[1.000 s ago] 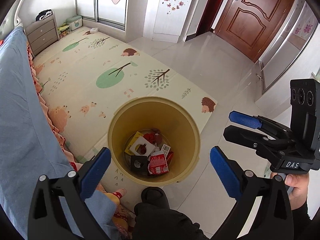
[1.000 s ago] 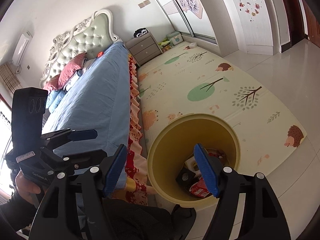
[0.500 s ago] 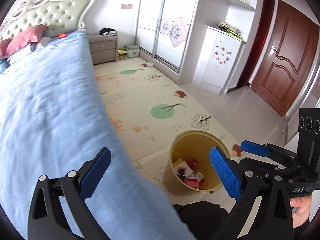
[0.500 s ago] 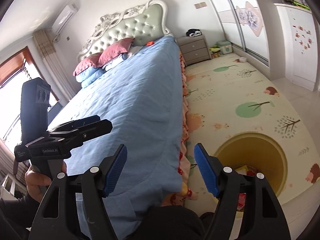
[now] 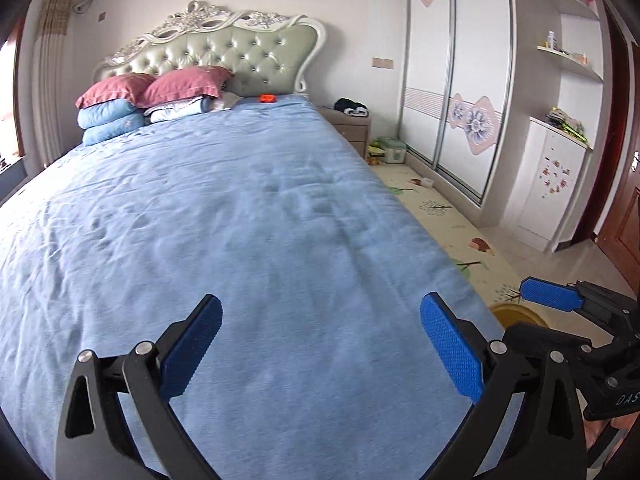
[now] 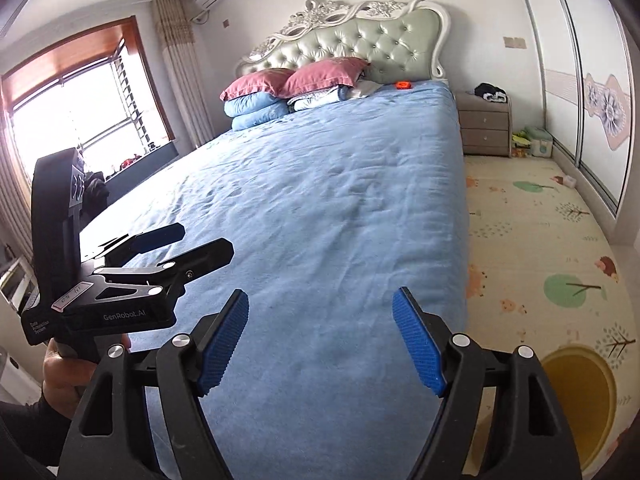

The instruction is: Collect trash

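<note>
Both tongs are spread wide and hold nothing. The left gripper (image 5: 320, 340) hovers over the near end of the blue bedspread (image 5: 224, 232), its two blue ribbed pads far apart with only bare cloth showing between them; whether the pads touch the cloth cannot be told. The right gripper (image 6: 320, 340) is likewise splayed wide and empty above the same bedspread, nearer the bed's right edge. In the right wrist view the left gripper appears at the near left, gripped by a bare hand (image 6: 60, 376), its black jaws parted and empty. In the left wrist view the right gripper shows at the near right with one blue pad pointing left. The only likely piece of trash in sight is a small orange object (image 5: 267, 98) lying on the far end of the bed, just in front of the tufted headboard (image 5: 224, 52) and right of the pink pillows (image 5: 184, 84), well apart from both tongs. The yellow bin (image 6: 576, 396) stands on the patterned play mat (image 6: 532, 240) at the near right, beside the foot of the bed, its contents hidden from here. A nightstand (image 6: 484, 128) sits at the far right of the bed.
</note>
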Motion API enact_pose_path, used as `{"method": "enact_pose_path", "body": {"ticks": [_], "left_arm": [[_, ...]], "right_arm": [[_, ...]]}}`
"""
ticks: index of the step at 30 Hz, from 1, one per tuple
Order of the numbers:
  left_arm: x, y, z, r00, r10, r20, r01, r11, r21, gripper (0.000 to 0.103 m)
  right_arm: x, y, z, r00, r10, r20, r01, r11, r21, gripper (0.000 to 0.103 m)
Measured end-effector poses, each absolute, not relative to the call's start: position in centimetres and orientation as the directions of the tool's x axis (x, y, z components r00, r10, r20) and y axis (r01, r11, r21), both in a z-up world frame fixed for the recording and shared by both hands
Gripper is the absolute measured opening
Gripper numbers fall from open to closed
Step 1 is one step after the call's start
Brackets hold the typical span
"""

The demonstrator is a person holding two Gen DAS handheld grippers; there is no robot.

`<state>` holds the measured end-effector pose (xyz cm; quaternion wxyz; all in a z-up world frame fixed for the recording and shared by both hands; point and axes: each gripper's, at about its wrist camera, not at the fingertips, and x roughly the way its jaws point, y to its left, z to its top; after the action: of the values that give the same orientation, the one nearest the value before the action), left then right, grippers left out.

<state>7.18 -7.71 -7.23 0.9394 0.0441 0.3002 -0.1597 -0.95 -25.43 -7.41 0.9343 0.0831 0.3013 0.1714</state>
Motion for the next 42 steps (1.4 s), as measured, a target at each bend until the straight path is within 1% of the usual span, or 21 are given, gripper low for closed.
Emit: {"method": "enact_pose_path", "body": {"ticks": [5, 8, 11, 15, 22, 27, 32, 36, 39, 42], "left_arm": [[7.5, -4.5, -7.1, 0.802, -0.204, -0.562, 0.243, 0.97, -0.006, 0.099], [7.6, -3.0, -6.9, 0.812, -0.189, -0.552, 0.214, 0.977, -0.02, 0.099], [7.4, -2.0, -6.6, 0.827, -0.177, -0.533, 0.19, 0.981, -0.03, 0.099], [7.6, -1.2, -6.4, 0.834, -0.158, -0.529, 0.164, 0.986, -0.035, 0.099], [8.3, -0.4, -7.0, 0.818, -0.162, -0.552, 0.15, 0.986, -0.067, 0.099], [8.6, -0.3, -7.3, 0.818, -0.148, -0.556, 0.141, 0.988, -0.056, 0.099], [8.7, 0.0, -7.1, 0.835, -0.117, -0.538, 0.116, 0.993, -0.036, 0.099], [8.6, 0.0, -6.9, 0.837, -0.089, -0.539, 0.097, 0.995, -0.014, 0.099], [8.6, -0.2, -6.9, 0.831, -0.096, -0.548, 0.111, 0.994, -0.007, 0.099], [8.6, -0.3, -6.9, 0.821, -0.129, -0.556, 0.14, 0.99, -0.023, 0.099]], "right_arm": [[-0.2, -21.5, -6.3, 0.794, 0.337, -0.505, -0.295, 0.941, 0.165, 0.085], [0.2, -20.3, -5.7, 0.8, 0.345, -0.491, -0.314, 0.938, 0.149, 0.087], [0.9, -19.5, -5.5, 0.802, 0.348, -0.485, -0.318, 0.937, 0.147, 0.087], [1.6, -19.0, -5.8, 0.796, 0.353, -0.491, -0.316, 0.935, 0.159, 0.087], [2.3, -18.5, -6.6, 0.774, 0.367, -0.515, -0.32, 0.93, 0.182, 0.087], [2.4, -18.6, -6.7, 0.772, 0.365, -0.521, -0.319, 0.931, 0.179, 0.088], [2.5, -18.9, -6.9, 0.772, 0.364, -0.522, -0.312, 0.931, 0.188, 0.089], [2.6, -18.8, -7.2, 0.765, 0.361, -0.533, -0.31, 0.932, 0.187, 0.089], [2.5, -18.7, -7.5, 0.759, 0.363, -0.54, -0.311, 0.931, 0.189, 0.089], [2.5, -18.9, -7.6, 0.758, 0.367, -0.539, -0.31, 0.93, 0.198, 0.089]]}}
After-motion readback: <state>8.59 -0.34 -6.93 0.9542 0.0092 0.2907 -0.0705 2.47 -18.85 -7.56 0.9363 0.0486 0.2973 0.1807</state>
